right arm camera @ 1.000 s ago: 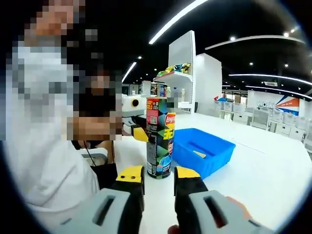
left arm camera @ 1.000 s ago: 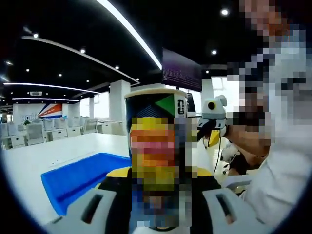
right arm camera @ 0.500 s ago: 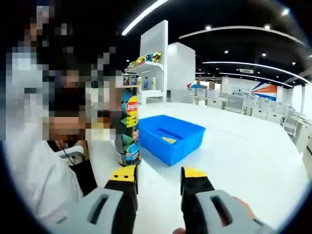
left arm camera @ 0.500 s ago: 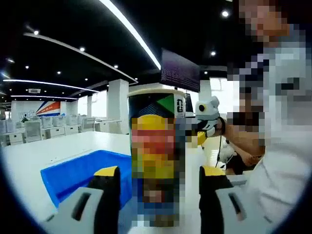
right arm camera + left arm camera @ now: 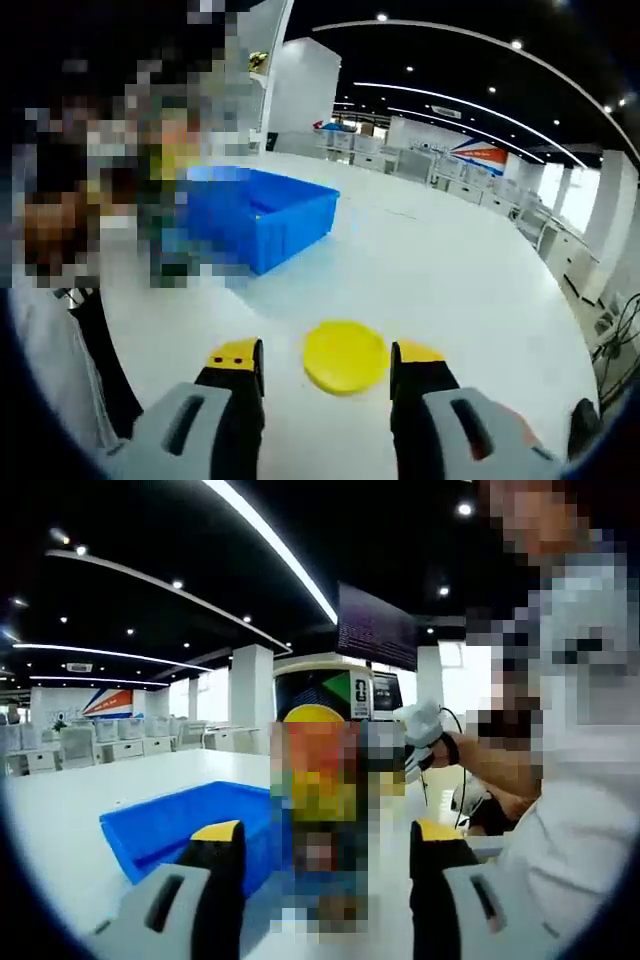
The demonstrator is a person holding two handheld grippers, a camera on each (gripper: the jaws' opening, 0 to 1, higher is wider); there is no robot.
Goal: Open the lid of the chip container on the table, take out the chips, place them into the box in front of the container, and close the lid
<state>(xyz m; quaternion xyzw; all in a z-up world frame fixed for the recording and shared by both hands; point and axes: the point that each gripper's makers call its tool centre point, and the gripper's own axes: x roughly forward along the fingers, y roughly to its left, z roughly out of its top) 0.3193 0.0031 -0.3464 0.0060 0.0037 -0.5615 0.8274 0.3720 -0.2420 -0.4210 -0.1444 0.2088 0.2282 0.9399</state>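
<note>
The can stands upright on the white table, and everything else sits around it. In the left gripper view the left gripper has its fingers spread, one on each side of the can's lower half, with gaps showing between the pads and the can wall, so they are not clamping it. Much of the can's label is mosaicked; its dark top band with a green patch is clear. The blue box lies on the table just to the view-left of the can, close beside it. To the view-right of the can, near its top, the other gripper shows, held by a person in a white sleeve.

In the right gripper view the right gripper has its fingers spread, and a round yellow lid lies flat on the table between their tips; whether they touch it cannot be told. The box sits beyond the lid, with the blurred can just to its view-left.
</note>
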